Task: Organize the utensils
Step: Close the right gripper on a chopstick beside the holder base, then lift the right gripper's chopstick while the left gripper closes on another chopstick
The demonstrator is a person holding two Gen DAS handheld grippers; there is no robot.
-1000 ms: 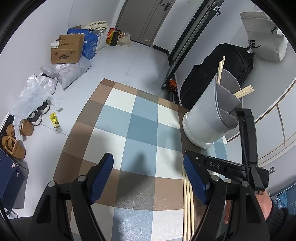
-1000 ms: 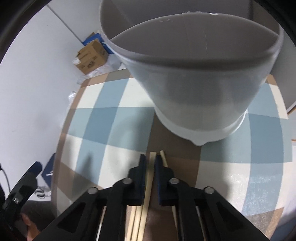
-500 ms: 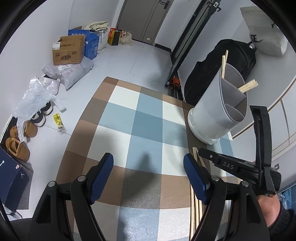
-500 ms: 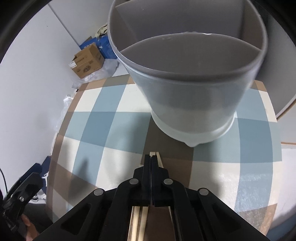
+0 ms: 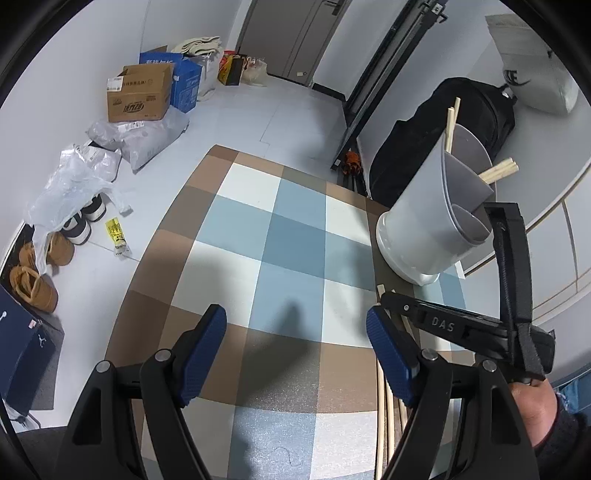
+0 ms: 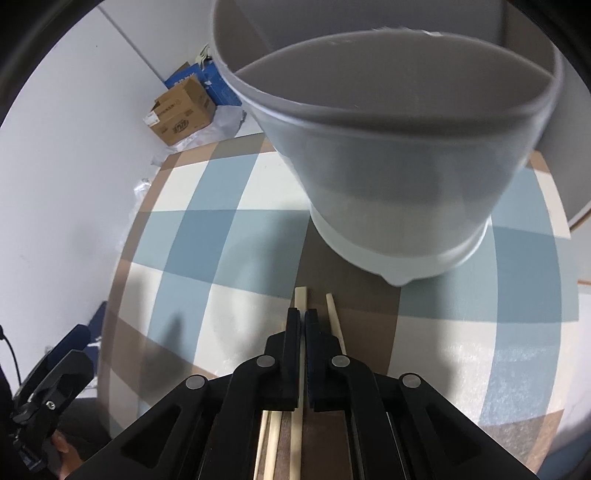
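One grey holder (image 5: 436,221), roughly four loose chopsticks (image 6: 300,302), two grippers.

This looks like a home's entry area or spare room. Slippers (image 5: 35,284) and sneakers (image 5: 83,221) sit on the pale tiled floor (image 5: 277,110) along the wall, beside plastic bags (image 5: 74,177) and cardboard boxes (image 5: 140,92). A grey door (image 5: 295,33) closes the far end. A black duffel bag (image 5: 443,140) leans on the wall behind a counter with a checked cloth (image 5: 266,240).
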